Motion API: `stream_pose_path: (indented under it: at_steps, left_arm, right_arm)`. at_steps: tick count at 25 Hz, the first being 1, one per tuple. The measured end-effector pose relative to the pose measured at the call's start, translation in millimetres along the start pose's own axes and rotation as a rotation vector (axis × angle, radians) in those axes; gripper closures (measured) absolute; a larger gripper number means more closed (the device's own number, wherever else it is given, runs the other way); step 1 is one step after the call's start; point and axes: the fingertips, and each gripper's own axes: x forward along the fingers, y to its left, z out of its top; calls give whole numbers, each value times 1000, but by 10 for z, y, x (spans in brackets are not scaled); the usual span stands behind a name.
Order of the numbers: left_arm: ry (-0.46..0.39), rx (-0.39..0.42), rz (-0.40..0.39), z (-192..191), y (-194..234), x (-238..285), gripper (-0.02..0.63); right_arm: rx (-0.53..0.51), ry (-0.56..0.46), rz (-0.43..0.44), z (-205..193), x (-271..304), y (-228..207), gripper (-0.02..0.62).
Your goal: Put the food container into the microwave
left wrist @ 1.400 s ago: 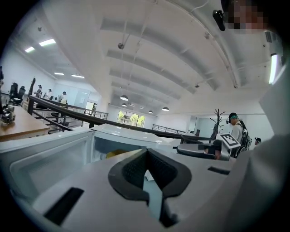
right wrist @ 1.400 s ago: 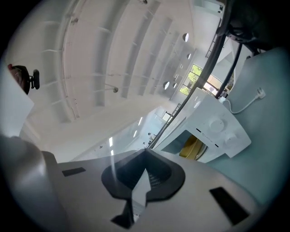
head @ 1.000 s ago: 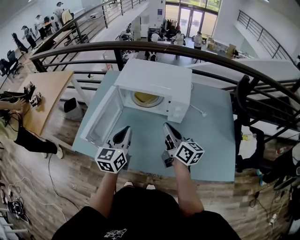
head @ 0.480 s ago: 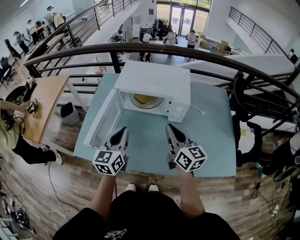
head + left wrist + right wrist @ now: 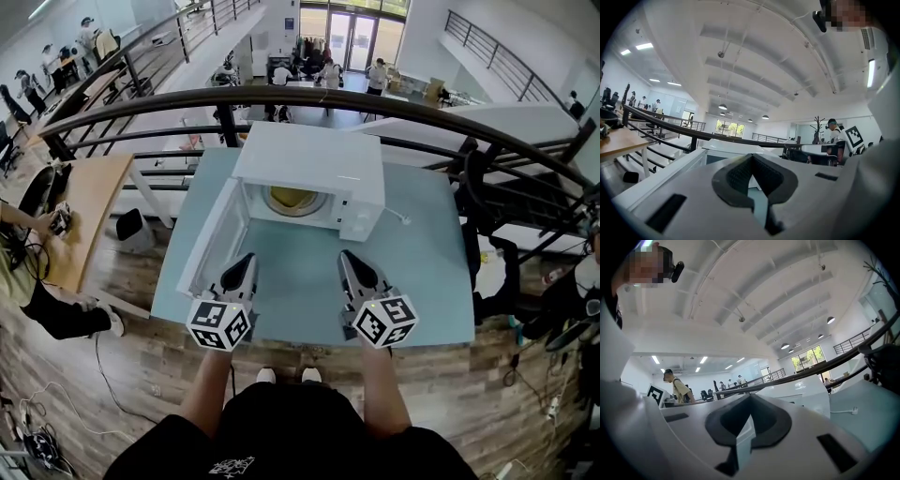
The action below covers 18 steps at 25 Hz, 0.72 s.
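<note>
Over the bench [image 5: 309, 291], your left tongs [image 5: 246, 262] and right tongs [image 5: 346, 258] hover clenched, empty, facing the open microwave [image 5: 314, 157].

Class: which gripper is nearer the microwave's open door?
Left. The left gripper is just beside the open door; the right gripper is farther off, at the other side of the microwave.

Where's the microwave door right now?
Head view: the microwave door hangs open on the left of the microwave, just ahead of the left gripper.
</note>
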Motion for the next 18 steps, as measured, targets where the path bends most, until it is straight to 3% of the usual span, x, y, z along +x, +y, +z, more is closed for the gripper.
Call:
stream_pose_path:
  at_steps: [11,18]
  left_arm:
    - [8,-19,-56,13,93,-124,600]
    - [7,-22,-44,1,212,-150,600]
  right_arm:
    - [-32,8,-26,-63,35,187,589]
    - [-48,16,-23,-106,103,267,589]
